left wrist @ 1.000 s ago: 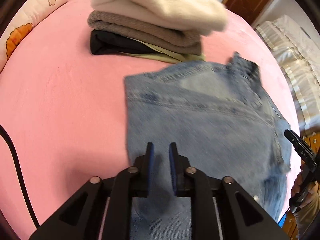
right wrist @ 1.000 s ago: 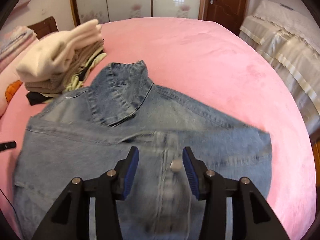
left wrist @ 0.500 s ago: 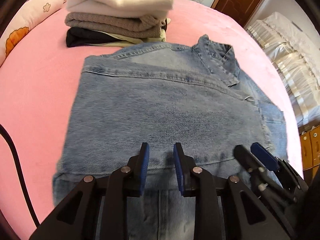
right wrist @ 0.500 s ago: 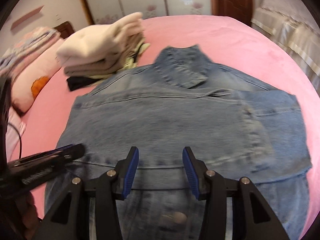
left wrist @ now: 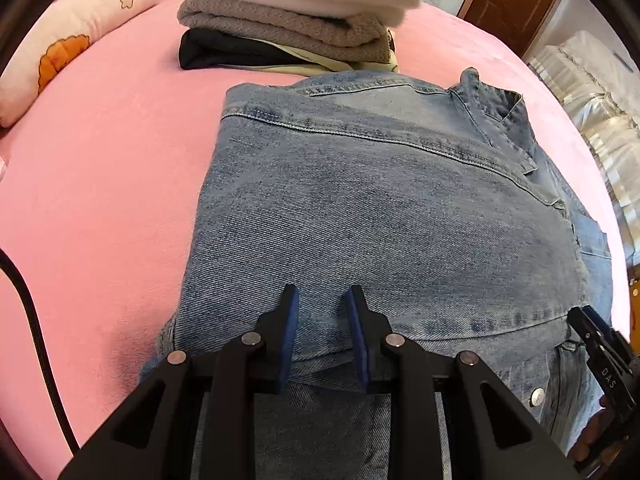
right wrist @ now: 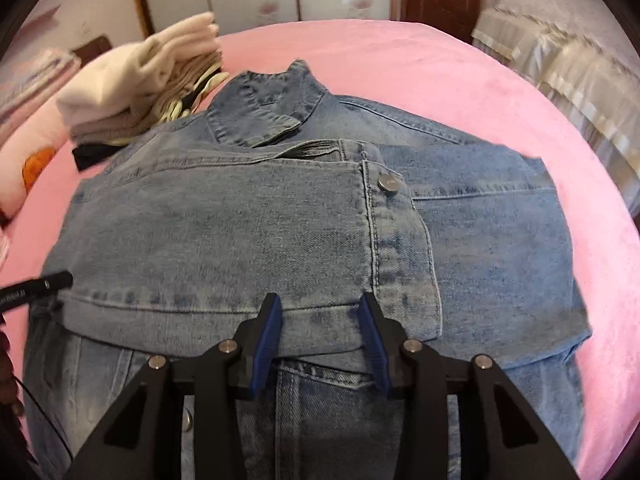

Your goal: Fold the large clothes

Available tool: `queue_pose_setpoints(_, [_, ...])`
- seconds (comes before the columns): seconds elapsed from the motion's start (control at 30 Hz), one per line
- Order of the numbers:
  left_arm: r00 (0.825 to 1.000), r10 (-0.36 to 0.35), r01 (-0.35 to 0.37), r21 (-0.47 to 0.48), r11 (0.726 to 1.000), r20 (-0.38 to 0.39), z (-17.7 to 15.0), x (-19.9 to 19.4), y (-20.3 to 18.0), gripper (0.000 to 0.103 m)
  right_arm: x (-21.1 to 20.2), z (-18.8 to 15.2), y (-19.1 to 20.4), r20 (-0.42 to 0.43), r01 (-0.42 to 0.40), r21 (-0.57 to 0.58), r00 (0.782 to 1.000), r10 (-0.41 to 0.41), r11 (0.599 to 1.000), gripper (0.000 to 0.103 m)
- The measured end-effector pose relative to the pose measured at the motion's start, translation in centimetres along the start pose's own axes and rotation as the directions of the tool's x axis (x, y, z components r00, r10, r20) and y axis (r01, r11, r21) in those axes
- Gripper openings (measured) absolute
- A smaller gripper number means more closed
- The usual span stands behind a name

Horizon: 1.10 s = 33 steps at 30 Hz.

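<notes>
white letters "das" stand on the black finger of the right gripper (left wrist: pixel 600 344), seen at the edge of the left wrist view. the white print on the left gripper (right wrist: pixel 36 286) in the right wrist view is too blurred to read.

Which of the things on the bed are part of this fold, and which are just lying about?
In the job:
- denim jacket, sleeves folded across it
- left gripper over its lower fold edge
- right gripper, jaws just closing, pads not pressing the denim

Lying about:
- stack of folded clothes
- pink pillow
- pink bed cover
- black cable
</notes>
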<state>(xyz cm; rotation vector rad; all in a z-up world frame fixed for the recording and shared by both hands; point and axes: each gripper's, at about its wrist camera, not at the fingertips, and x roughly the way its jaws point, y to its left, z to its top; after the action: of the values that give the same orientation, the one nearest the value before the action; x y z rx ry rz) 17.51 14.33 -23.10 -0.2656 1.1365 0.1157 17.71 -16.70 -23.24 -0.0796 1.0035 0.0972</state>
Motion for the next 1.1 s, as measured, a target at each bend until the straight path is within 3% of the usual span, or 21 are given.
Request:
queue_pose_setpoints(0.13, [0.998,0.061,-0.061,0.007,0.998,-0.017,0.0,-0.2,-1.0,0.025,-0.1,0.3,0.7,-0.036,0.028,0.02,0.999,-0.027,0.999,0.042])
queue_pose_setpoints(0.3, [0.999,0.048,-0.048,-0.023,0.999,0.0,0.0,-2.2,-1.9,0.027,-1.4,1.1,-0.1,-0.058,-0.025,0.07,0.998,0.029,0.997,0.043])
queue_pose_setpoints(0.37, [0.999,0.045,-0.044,-0.032,0.999,0.027,-0.2,-3.9,-2.5,0.032,-2.4,1.3,-0.6,-0.053,-0.04,0.073,0.998,0.044,0.997,0.043])
queue_pose_setpoints(0.43, [0.997,0.053,-0.051,-0.037,0.998,0.062,-0.3,-5.8,-3.1,0.047,-4.0,1.5,-1.2,-0.04,-0.052,0.072,0.998,0.055,0.996,0.044])
queue_pose_setpoints(0.5, [0.992,0.059,-0.055,-0.043,0.998,0.113,-0.7,-8.7,-3.9,0.054,-6.1,1.8,-2.1,-0.013,-0.065,0.071,0.998,0.066,0.995,0.048])
queue_pose_setpoints(0.63, [0.988,0.056,-0.048,-0.061,0.997,0.143,-1.3,-13.6,-4.8,0.069,-10.1,2.4,-3.7,0.045,-0.094,0.073,0.995,0.091,0.993,0.071])
queue_pose_setpoints(0.83, [0.988,0.035,-0.026,-0.062,0.998,0.148,-2.3,-19.3,-5.6,0.069,-16.3,3.3,-6.0,0.117,-0.125,0.076,0.986,0.115,0.989,0.077])
queue_pose_setpoints(0.97, [0.99,0.062,-0.058,-0.032,0.998,0.125,-3.5,-21.7,-6.1,0.069,-19.0,2.8,-6.8,0.125,-0.161,0.077,0.981,0.151,0.984,0.079])
queue_pose_setpoints(1.1, [0.99,0.055,-0.057,0.012,0.998,0.133,-5.8,-23.7,-6.2,0.068,-21.7,1.3,-7.0,0.177,-0.126,0.051,0.977,0.115,0.991,0.079])
